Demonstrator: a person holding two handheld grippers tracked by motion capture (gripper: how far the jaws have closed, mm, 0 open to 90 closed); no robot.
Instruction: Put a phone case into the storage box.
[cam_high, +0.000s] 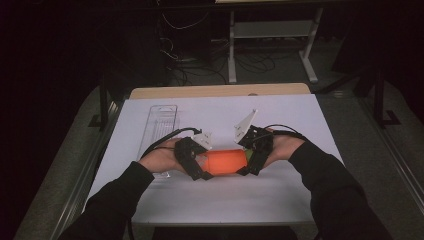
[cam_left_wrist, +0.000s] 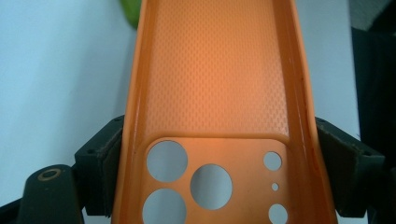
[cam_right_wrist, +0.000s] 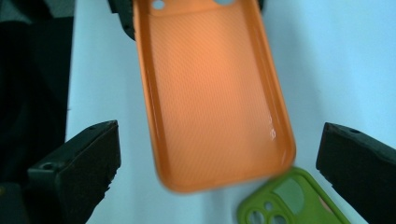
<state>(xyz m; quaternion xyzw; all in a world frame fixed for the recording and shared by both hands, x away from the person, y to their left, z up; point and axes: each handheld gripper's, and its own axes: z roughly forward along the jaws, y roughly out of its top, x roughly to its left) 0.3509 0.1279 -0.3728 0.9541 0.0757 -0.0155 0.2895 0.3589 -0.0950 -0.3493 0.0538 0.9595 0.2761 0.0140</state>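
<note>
An orange phone case (cam_high: 226, 161) hangs level between my two grippers over the white sheet. My left gripper (cam_high: 197, 165) is shut on it. In the left gripper view its pads (cam_left_wrist: 105, 154) press the side walls of the orange case (cam_left_wrist: 215, 93) at the end with the camera holes. My right gripper (cam_right_wrist: 219, 154) stands open around the case's plain end (cam_right_wrist: 210, 93), and its fingers (cam_right_wrist: 88, 154) stay clear of both side walls. A green phone case (cam_right_wrist: 289, 200) lies on the sheet under that end, and its edge also peeks out in the left gripper view (cam_left_wrist: 130, 11).
A clear plastic tray (cam_high: 160, 125) lies on the white sheet (cam_high: 300, 115) behind my left hand. The wooden table edge (cam_high: 220, 91) runs along the back. Beyond it are cables and white table legs (cam_high: 310, 60) on a dark floor.
</note>
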